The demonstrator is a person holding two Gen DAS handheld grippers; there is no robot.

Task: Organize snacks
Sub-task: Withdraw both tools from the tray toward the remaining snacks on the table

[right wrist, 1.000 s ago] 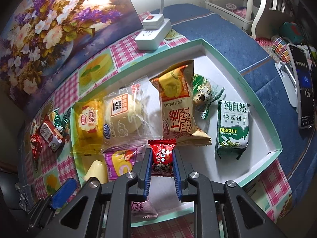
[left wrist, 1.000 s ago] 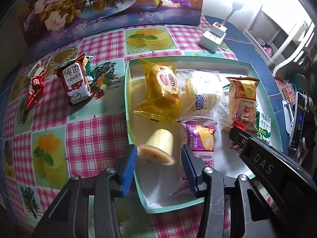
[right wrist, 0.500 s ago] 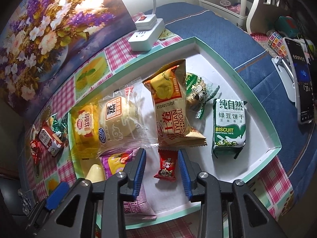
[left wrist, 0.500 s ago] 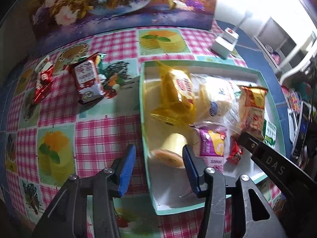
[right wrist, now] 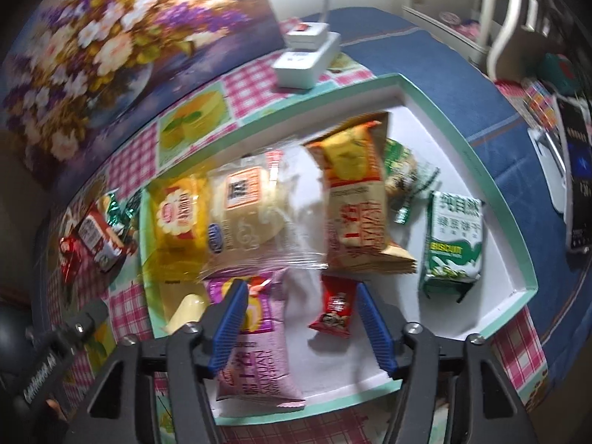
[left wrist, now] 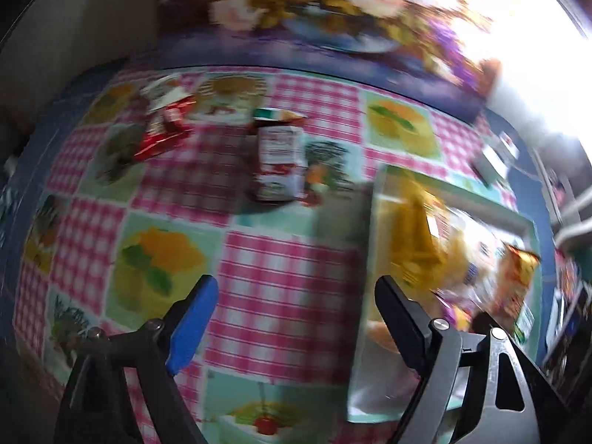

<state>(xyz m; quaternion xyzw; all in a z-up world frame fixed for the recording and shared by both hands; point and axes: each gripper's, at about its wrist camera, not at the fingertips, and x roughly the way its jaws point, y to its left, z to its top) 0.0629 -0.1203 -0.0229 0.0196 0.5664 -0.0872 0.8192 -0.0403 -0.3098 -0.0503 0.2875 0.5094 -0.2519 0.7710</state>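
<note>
A mint-rimmed white tray [right wrist: 518,244] holds several snack packs: a small red candy pack [right wrist: 335,309], a purple pack [right wrist: 255,351], a green biscuit pack [right wrist: 453,238] and an orange pack [right wrist: 357,203]. My right gripper [right wrist: 298,327] is open and empty above the tray, with the red candy pack lying between its fingers. My left gripper [left wrist: 296,320] is open and empty over the checked cloth, left of the tray [left wrist: 364,296]. A red-and-white pack [left wrist: 279,159] and a red wrapper [left wrist: 162,133] lie on the cloth beyond it. The left wrist view is blurred.
A flower painting [right wrist: 111,48] stands along the back of the table. A white power strip [right wrist: 307,55] sits behind the tray. A phone on a stand [right wrist: 577,185] is at the right, on the blue cloth.
My right gripper let go of the red candy pack in the tray and opened wide. My left gripper swung left, away from the tray and out over the checked cloth.
</note>
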